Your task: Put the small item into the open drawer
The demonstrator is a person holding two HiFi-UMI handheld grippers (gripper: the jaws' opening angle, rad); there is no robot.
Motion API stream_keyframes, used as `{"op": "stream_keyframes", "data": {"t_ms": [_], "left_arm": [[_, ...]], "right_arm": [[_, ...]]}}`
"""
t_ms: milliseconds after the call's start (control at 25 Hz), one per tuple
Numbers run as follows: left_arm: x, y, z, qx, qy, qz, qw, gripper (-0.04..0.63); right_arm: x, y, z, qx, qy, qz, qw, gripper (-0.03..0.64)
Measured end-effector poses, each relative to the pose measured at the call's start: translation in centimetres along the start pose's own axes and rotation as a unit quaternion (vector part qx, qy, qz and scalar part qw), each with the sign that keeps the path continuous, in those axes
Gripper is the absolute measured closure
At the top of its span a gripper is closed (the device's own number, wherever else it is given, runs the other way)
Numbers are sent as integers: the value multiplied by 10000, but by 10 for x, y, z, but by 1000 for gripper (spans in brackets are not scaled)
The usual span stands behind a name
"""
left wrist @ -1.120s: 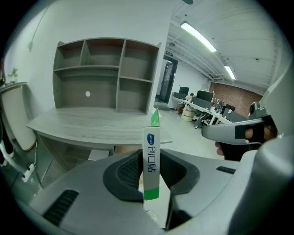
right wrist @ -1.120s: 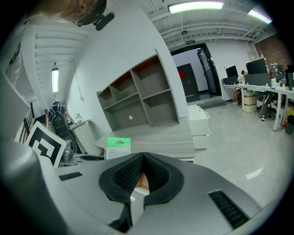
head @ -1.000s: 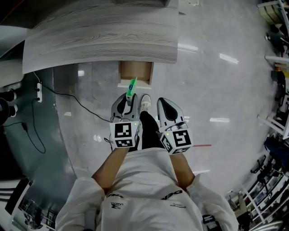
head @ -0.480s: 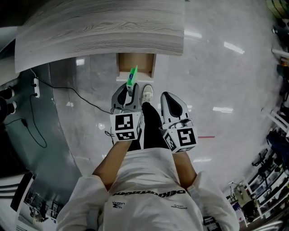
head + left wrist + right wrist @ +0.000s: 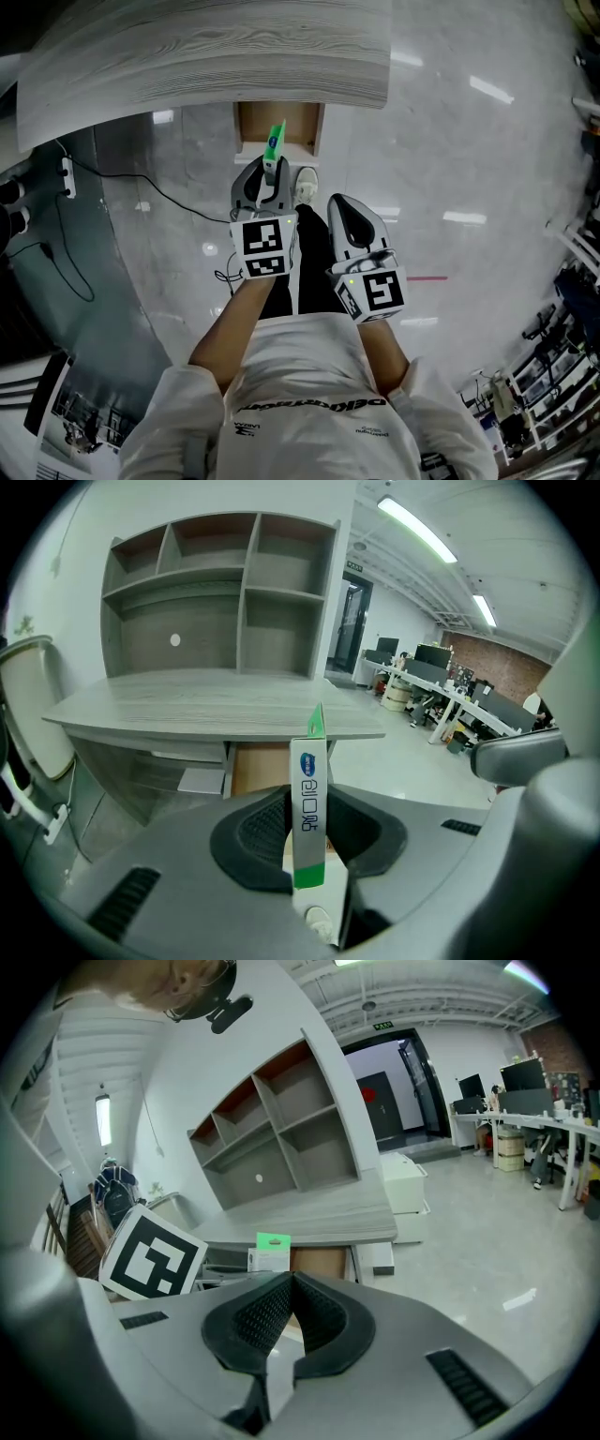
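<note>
My left gripper is clamped on a slim white cardboard box with green ends. It pinches the lower part, so the long body stands upright past the jaw tips. I judge this grip leaves the free end clear to enter first. The box hangs in the air just short of the open brown wooden drawer, which is pulled out from under the front edge of the grey wood-grain desk. My right gripper has its jaws closed together on nothing and waits beside the left, out of the way. The head view shows the box lined up with the drawer from above. Only the left gripper view shows the box's blue print and the grey shelf unit on the desk
</note>
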State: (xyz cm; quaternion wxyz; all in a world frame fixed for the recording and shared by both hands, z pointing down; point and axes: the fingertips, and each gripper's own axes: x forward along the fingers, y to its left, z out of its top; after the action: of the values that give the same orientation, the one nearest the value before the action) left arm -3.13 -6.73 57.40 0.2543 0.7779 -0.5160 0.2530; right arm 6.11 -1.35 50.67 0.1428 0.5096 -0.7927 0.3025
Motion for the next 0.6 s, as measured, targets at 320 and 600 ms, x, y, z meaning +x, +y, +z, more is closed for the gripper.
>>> {"op": "stream_keyframes", "data": {"t_ms": [320, 600], "left_arm": [[31, -8, -21, -60, 180, -55, 9998, 494], [56, 4, -45, -279, 381, 117, 9988, 494]], "right_arm": [[2, -8, -18, 47, 90, -9, 9999, 586], [3, -13, -33, 75, 159, 11, 9998, 586]]}}
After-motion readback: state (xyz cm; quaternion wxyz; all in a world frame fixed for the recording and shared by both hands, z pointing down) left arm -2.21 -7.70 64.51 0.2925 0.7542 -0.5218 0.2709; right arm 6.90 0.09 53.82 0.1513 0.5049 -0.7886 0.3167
